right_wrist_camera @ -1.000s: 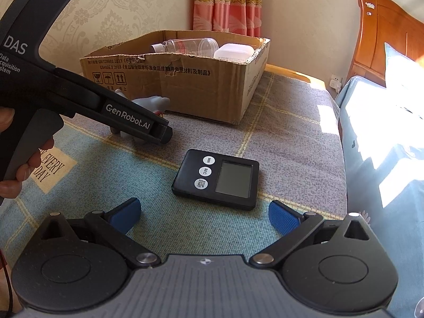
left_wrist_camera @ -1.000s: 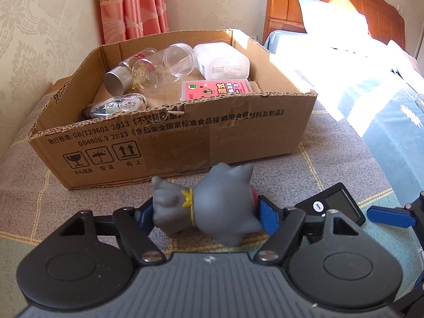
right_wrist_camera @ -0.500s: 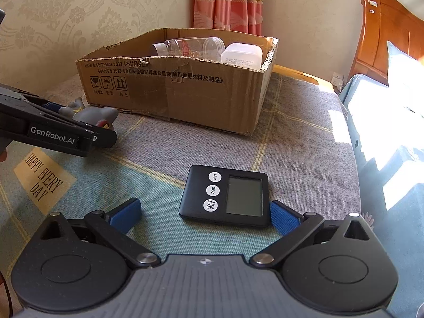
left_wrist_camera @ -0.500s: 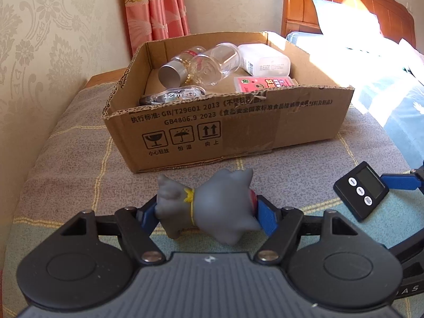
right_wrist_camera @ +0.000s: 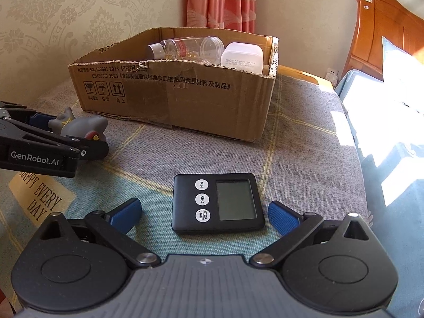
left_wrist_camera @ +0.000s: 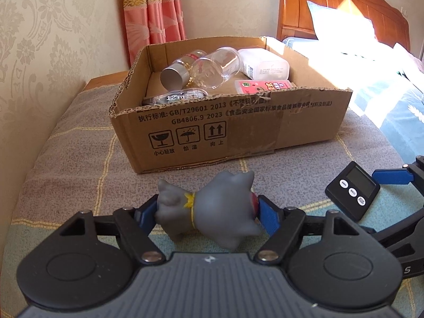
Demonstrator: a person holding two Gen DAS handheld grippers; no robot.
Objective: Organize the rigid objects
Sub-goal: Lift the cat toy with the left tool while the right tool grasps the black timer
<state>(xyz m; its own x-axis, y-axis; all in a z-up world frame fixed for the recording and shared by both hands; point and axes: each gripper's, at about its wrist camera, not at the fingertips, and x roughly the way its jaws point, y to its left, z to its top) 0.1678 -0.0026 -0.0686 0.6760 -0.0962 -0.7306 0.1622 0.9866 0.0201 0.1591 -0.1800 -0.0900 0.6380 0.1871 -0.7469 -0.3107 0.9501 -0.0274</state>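
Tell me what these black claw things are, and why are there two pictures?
They are two grabbers that a person holds, one in each hand. Each has a camera looking along its two blue fingers, so you get one picture per grabber. The left gripper has a gray toy between its pads, and its jaws are opening. The right gripper is open, with a black timer lying between its fingers on the checked cloth. Behind stands a cardboard box with bottles inside.
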